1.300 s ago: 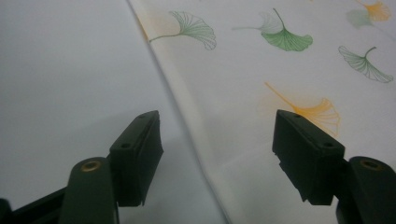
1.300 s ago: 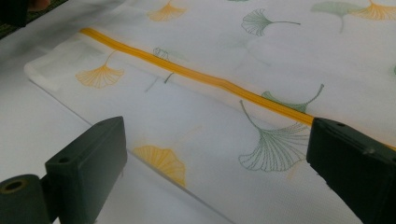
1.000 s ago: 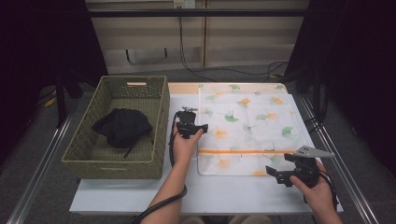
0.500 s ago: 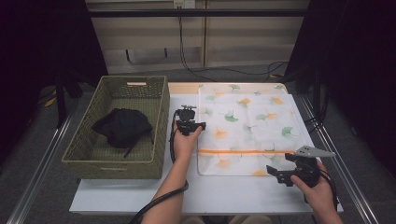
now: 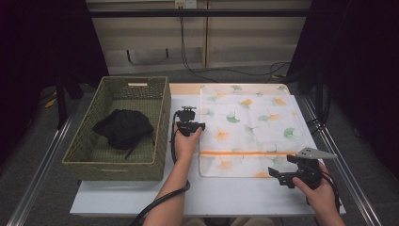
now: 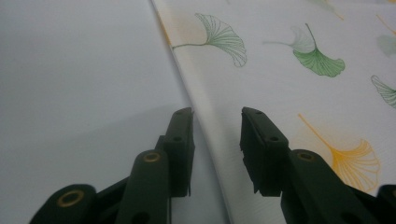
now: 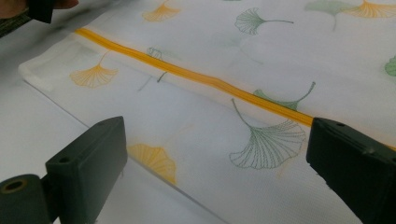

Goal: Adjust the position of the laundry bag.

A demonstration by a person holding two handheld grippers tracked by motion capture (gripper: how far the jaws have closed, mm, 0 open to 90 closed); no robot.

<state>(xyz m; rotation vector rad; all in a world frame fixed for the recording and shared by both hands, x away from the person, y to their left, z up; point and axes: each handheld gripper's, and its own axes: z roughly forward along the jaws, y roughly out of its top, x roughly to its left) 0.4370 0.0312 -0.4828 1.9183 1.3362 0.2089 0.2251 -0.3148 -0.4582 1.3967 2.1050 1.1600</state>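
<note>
A white mesh bag (image 5: 249,127) printed with ginkgo leaves lies flat on the table, an orange zipper (image 5: 247,152) running across its near part. My left gripper (image 5: 188,113) sits at the bag's left edge. In the left gripper view that edge (image 6: 205,121) runs between the left gripper's (image 6: 217,114) open jaws, which are a little apart. My right gripper (image 5: 277,175) hovers off the bag's near right corner. In the right gripper view the right gripper's (image 7: 219,135) jaws are spread wide over the zipper (image 7: 196,77), gripping nothing.
A woven basket (image 5: 162,108) stands at the left of the white table (image 5: 235,193) and holds a black garment (image 5: 123,128). Metal rails (image 5: 40,174) run along both sides of the table. Cables hang at the back wall.
My left gripper has edged slightly away from the person along the bag's left edge. The right gripper has stayed in place.
</note>
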